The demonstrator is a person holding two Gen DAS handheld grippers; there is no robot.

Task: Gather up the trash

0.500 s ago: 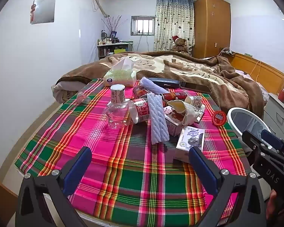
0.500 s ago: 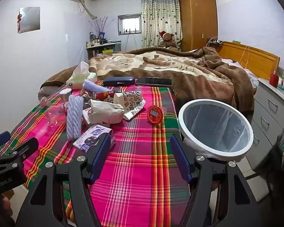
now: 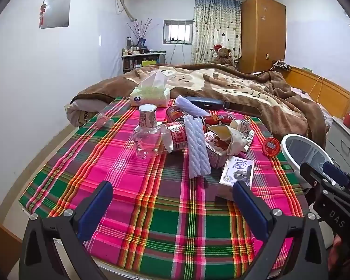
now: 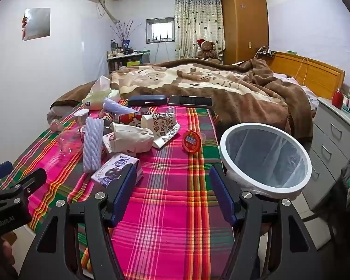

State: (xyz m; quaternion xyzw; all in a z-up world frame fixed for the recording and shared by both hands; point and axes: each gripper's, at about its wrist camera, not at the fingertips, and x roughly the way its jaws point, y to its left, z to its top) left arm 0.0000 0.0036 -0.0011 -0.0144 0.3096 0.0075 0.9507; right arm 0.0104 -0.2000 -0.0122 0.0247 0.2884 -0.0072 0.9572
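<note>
Left wrist view matches the one half a second ago: the left gripper [image 3: 172, 206] hangs wide open and empty over the plaid-clothed table [image 3: 133, 182]. One clear plastic bottle [image 3: 147, 143], one purple milk carton [image 3: 236, 171], one red-lidded cup [image 3: 271, 146], one white-rimmed bin [image 4: 266, 158]. The right gripper [image 4: 172, 191] gapes, empty.

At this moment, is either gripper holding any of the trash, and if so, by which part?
Nothing is held. The left gripper and the right gripper both hover open above the plaid tablecloth, with no item between their blue pads.
</note>
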